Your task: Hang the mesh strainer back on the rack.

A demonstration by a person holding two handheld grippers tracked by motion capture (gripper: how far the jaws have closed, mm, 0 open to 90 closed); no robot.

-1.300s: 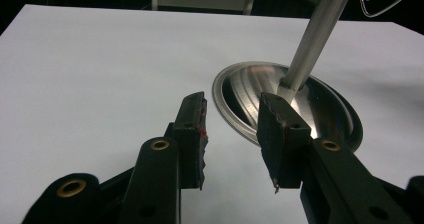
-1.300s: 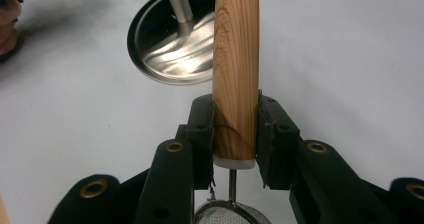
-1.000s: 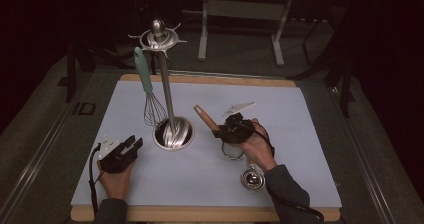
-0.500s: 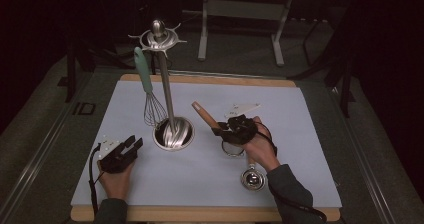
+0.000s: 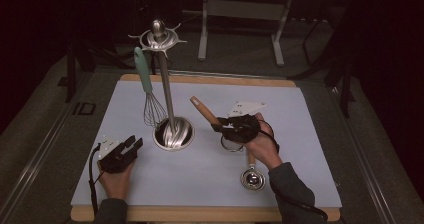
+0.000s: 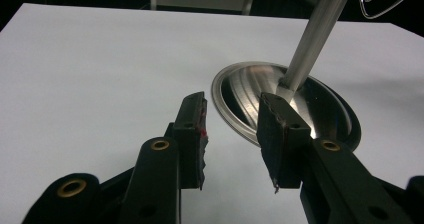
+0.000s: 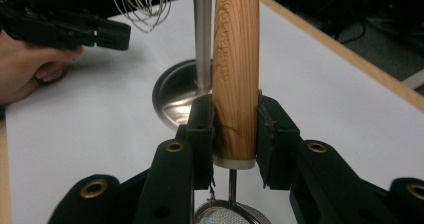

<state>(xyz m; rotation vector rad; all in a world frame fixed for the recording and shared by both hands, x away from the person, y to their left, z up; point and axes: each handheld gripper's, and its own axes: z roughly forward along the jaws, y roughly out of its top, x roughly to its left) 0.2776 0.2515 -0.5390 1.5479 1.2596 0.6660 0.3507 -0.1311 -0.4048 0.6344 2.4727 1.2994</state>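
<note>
**Wooden-handled strainer to be hung on the steel stand**

At the left, the left gripper is rested on the pale blue-white mat, jaws spread with nothing between them, just short of the polished, dished steel base. Above that base a teal-handled wire whisk is hung from the tall, smooth steel utensil stand, whose notched crown carries the hooks. Further right, the round, grained wooden handle of a small mesh strainer is clamped squarely between the ribbed black pads of the right gripper; the handle is tilted up toward the stand, and the mesh bowl hangs below the hand (another small shiny metal cup lies nearer the table edge).

The handle is probably best lifted well above the whisk, kept level with a free notch, and released only once it is seen to be caught. Varnished wood may slip, so the grip should be held firm.
</note>
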